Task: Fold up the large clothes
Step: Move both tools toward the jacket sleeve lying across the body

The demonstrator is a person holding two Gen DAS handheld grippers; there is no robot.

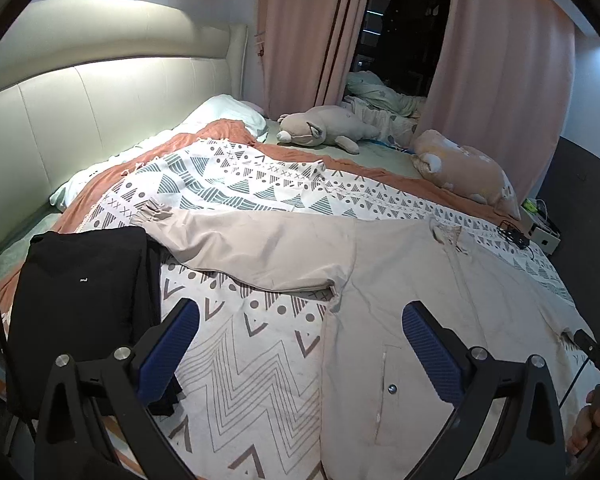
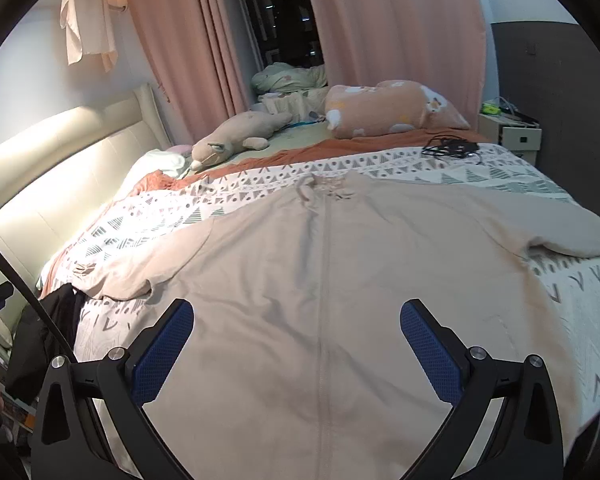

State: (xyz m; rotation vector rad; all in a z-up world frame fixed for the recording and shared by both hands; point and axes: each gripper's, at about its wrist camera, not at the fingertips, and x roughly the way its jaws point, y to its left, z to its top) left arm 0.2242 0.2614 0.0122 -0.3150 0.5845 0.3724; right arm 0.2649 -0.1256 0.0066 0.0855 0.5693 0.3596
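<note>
From my left wrist view, the left gripper [image 1: 300, 336] hangs with its 2 fingers spread wide and empty above the patterned bedspread [image 1: 236, 360], straddling the left side edge of the beige jacket [image 1: 400, 300], whose sleeve [image 1: 240, 248] stretches out to touch the folded black garment [image 1: 84, 304] at the bed's near-left edge. From my right wrist view, the right gripper [image 2: 296, 336] is likewise spread and empty over the jacket's lower front, the zipper line [image 2: 326, 280] running between its fingers, with bare bedspread open to the right before the mattress edge and black cables [image 2: 452, 147] lying well beyond the collar [image 2: 328, 184].
</note>
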